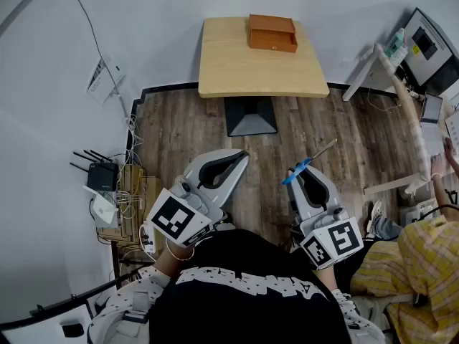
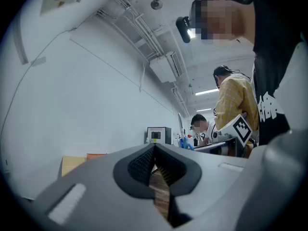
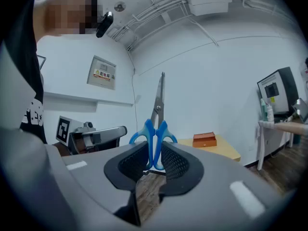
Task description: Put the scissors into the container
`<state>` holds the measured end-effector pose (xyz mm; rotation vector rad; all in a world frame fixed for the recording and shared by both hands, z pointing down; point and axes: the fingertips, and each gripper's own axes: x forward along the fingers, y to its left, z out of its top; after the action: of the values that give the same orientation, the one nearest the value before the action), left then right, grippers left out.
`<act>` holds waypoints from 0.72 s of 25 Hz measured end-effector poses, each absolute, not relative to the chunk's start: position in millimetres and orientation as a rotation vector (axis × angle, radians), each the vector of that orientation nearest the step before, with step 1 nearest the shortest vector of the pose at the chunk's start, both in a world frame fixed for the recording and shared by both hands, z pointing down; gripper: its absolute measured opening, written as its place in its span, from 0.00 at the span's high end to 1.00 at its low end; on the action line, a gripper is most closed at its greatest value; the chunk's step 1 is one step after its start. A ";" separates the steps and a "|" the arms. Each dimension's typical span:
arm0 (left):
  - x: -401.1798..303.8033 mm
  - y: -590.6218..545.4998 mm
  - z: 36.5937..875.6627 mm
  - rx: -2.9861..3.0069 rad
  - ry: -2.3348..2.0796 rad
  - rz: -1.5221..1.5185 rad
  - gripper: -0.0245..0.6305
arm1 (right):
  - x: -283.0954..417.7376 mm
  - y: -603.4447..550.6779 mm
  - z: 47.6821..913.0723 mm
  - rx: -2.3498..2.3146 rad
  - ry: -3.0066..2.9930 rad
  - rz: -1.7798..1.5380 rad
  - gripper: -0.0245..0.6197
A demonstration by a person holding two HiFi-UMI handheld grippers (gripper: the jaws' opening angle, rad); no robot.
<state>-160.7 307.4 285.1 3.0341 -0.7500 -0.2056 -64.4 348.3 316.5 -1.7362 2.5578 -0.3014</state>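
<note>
Blue-handled scissors stand between the jaws of my right gripper, which is shut on the handles, with the blades pointing up and away. In the right gripper view the scissors rise upright from the right gripper, their blades in front of the white wall. The container, an orange-brown wooden box, sits at the far side of a light wooden table, well ahead of both grippers; the box shows small past the scissors. My left gripper is shut and holds nothing; its tips meet.
The table stands on a dark pedestal base on wooden flooring. A router and cables lie by the left wall. A person in a yellow shirt sits at the right, near a white desk with a monitor.
</note>
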 end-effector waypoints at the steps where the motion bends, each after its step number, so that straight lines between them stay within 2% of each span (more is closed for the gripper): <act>1: -161.6 306.4 285.1 3.032 -0.754 -0.203 0.96 | -65.2 347.8 316.1 -1.732 2.557 -0.306 0.81; 18: -166.4 281.5 286.4 3.038 -0.670 -0.206 0.96 | -68.7 326.7 315.0 -1.798 2.511 -0.328 0.81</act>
<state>-166.4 281.5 286.4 3.0376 -0.6698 -0.2055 -68.7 326.7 315.0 -1.7976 2.5112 -0.3283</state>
